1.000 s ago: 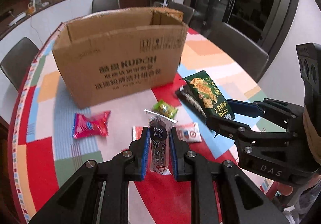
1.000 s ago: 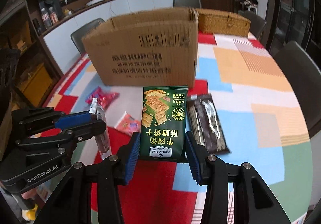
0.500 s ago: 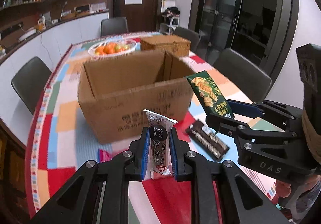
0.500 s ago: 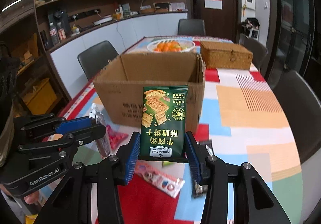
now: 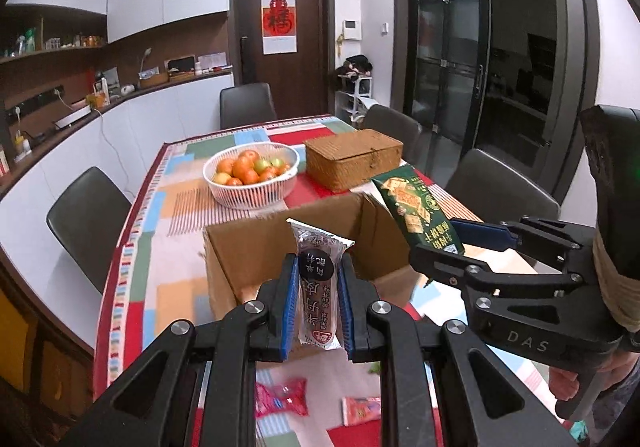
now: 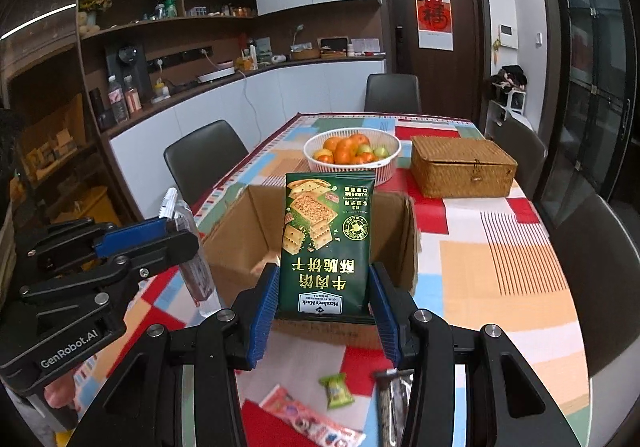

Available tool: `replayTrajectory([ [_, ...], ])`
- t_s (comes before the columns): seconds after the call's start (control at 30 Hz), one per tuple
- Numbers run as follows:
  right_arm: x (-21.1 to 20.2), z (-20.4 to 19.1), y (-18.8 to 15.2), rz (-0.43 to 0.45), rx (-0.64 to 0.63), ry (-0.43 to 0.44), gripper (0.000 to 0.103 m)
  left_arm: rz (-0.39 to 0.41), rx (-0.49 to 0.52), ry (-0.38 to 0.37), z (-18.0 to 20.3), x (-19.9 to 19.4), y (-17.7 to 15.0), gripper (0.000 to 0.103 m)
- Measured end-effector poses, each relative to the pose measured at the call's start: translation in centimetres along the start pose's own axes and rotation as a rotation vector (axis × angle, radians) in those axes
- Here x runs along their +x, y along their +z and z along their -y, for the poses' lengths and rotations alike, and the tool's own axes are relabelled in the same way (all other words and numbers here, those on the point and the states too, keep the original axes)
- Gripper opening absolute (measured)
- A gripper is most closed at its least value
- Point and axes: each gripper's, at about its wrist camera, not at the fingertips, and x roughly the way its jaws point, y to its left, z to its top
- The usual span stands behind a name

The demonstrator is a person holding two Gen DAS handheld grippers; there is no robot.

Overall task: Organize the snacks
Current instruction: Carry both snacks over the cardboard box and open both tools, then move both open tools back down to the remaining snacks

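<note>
Above the near edge of the worktop [image 6: 500,259], just short of the open cardboard box [image 6: 236,247]: both packets held up, neither yet over the opening.

Left gripper [image 5: 316,307] clamped tight on a slim dark snack bar [image 5: 318,287], packet upright, top seal jutting above the pads. Right gripper [image 6: 322,311] closed partway on a green cracker packet [image 6: 328,243], pads pressing its two side edges, packet upright and facing the camera.

Step in hand, as judged: carry both over the near wall of the box and let go inside. Best to clear the rim fully before opening either gripper; green packet is tall and may catch the near wall or tip out if released too low or too early. Better one drop at a time, since the two grippers sit close together.

Containers:
- Cardboard box: flaps open, interior mostly hidden by the held packets; something pale at the bottom, cannot tell what.
- White basket [image 5: 240,199] past the box, toward the far end: oranges and a few green fruit.
- Woven lidded box [image 6: 464,167] beside it: lid down, contents unseen.

Loose on the near worktop: pink packets [image 5: 280,399], a small green sweet [image 6: 337,391], a dark bar [image 6: 394,407].
</note>
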Motion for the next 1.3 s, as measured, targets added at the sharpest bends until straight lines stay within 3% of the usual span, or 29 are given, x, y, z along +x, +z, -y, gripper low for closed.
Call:
replayTrajectory([
  [0.37, 4.4, 0.3, 3.9, -0.027, -0.028, 0.040, 0.046, -0.049, -0.035, 0.027, -2.6, 4.8, 2.6, 0.020],
  [0.73, 8.9, 1.2, 4.0, -0.105, -0.017, 0.015, 0.046, -0.155, -0.021, 0.094, -3.7, 9.3, 2.3, 0.022],
  [0.8, 9.5, 1.2, 3.9, -0.115, -0.022, 0.015, 0.048, -0.156, -0.023, 0.114, -3.9, 9.3, 2.3, 0.031],
  [0.87, 9.9, 1.2, 3.8, -0.130, -0.021, 0.002, 0.062, -0.145, -0.028, 0.125, -4.1, 8.8, 2.0, 0.043],
  [0.9, 9.9, 1.3, 3.6, -0.132, -0.015, -0.012, 0.064, -0.138, -0.028, 0.130, -4.1, 8.5, 1.9, 0.048],
  [1.3, 5.5, -0.6, 1.4, -0.081, -0.080, -0.040, 0.064, -0.096, -0.015, 0.123, -2.6, 3.3, -1.5, 0.065],
])
